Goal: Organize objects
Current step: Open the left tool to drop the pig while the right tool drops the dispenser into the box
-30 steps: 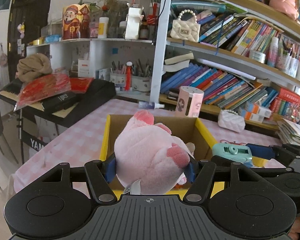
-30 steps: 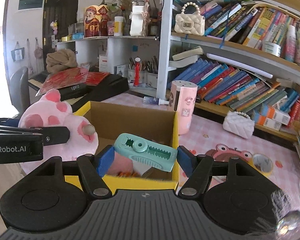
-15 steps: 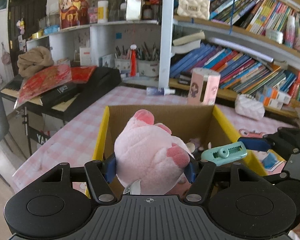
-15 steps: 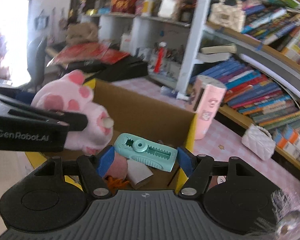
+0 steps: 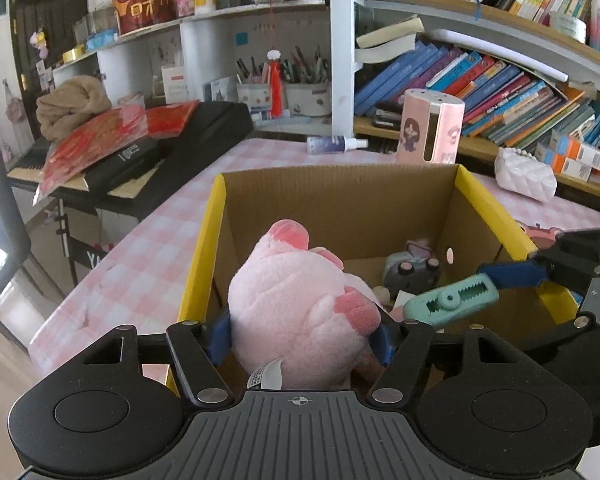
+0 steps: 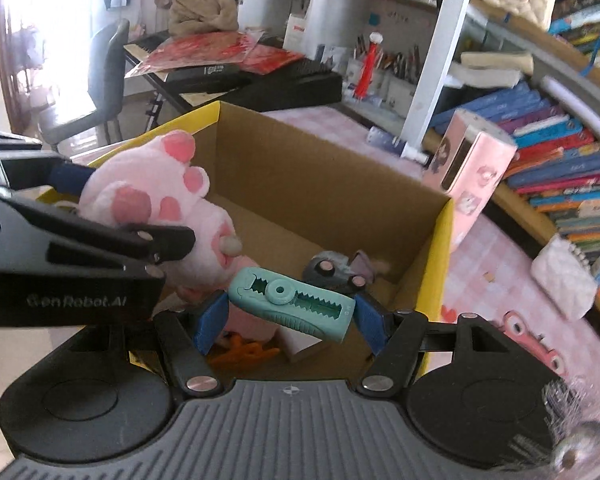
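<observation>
My left gripper is shut on a pink plush toy and holds it over the near left part of an open cardboard box with yellow flap edges. My right gripper is shut on a teal toothed clip and holds it inside the box's opening, right of the plush toy. The teal clip and the right gripper's fingers also show in the left wrist view. A grey toy, an orange item and a small white box lie on the box floor.
The box stands on a pink checked table. A pink cylindrical holder, a spray bottle and a white quilted pouch stand behind it. Bookshelves line the back; a keyboard stand and a chair are left.
Both grippers have moved forward and down over the box. The teal clip has gone from above the right rim to inside the opening, and the plush toy now hangs lower in the box.
</observation>
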A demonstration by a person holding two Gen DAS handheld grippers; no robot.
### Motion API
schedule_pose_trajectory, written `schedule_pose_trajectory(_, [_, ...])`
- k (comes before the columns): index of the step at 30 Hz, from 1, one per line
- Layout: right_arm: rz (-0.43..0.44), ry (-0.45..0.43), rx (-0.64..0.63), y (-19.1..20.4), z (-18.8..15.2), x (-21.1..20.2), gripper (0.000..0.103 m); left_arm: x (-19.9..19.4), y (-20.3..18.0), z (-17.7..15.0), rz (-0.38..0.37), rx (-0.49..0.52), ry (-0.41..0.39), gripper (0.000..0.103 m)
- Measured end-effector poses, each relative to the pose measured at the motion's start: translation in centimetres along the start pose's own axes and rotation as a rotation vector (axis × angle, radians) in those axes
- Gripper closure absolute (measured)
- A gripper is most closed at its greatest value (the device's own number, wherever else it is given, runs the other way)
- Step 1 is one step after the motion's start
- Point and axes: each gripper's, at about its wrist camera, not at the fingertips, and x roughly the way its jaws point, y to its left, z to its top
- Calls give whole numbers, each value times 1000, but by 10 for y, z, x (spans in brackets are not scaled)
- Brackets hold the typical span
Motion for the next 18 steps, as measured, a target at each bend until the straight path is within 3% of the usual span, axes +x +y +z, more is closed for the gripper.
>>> schedule_pose_trajectory(3, [36, 25, 44, -5, 0, 3, 36, 2, 1, 0, 3, -3, 6, 34])
schedule_pose_trajectory(18, [76, 34, 22, -6, 3, 6, 35, 2, 6, -1, -6, -56, 18, 27])
